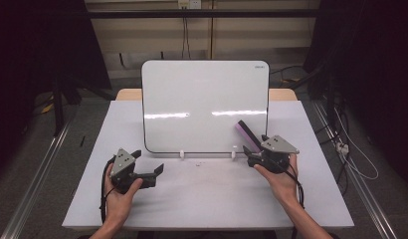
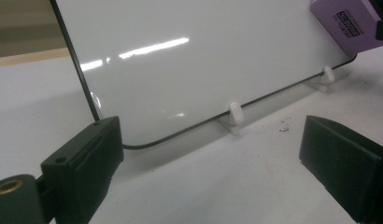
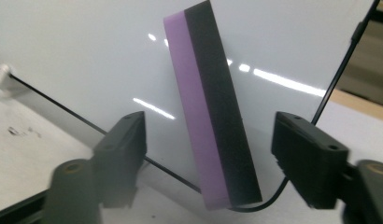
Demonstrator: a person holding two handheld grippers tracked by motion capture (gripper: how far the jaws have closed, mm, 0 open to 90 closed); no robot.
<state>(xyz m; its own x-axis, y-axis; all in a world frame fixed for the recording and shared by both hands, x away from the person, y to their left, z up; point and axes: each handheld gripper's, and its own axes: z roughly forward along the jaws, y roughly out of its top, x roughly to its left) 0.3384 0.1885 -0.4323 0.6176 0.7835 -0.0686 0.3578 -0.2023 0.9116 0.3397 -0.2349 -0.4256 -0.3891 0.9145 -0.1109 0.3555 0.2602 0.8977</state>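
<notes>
A white whiteboard (image 1: 204, 104) (image 2: 203, 60) (image 3: 87, 46) stands tilted back on two small white feet (image 1: 182, 154) (image 2: 234, 116) at the middle of the table. A purple-and-black eraser (image 1: 245, 131) (image 2: 348, 21) (image 3: 213, 112) rests edge-on against the board's lower right corner. My right gripper (image 1: 255, 144) (image 3: 208, 121) is open, one jaw on each side of the eraser with a gap on both sides. My left gripper (image 1: 148, 162) (image 2: 210, 140) is open and holds nothing; it sits low in front of the board's lower left corner.
The white tabletop (image 1: 202, 199) has a few dark specks (image 2: 284, 126) in front of the board. A wooden edge (image 1: 127, 93) shows behind it. Cables (image 1: 351, 154) lie on the floor to the right, and a metal rail (image 1: 38, 174) runs along the left.
</notes>
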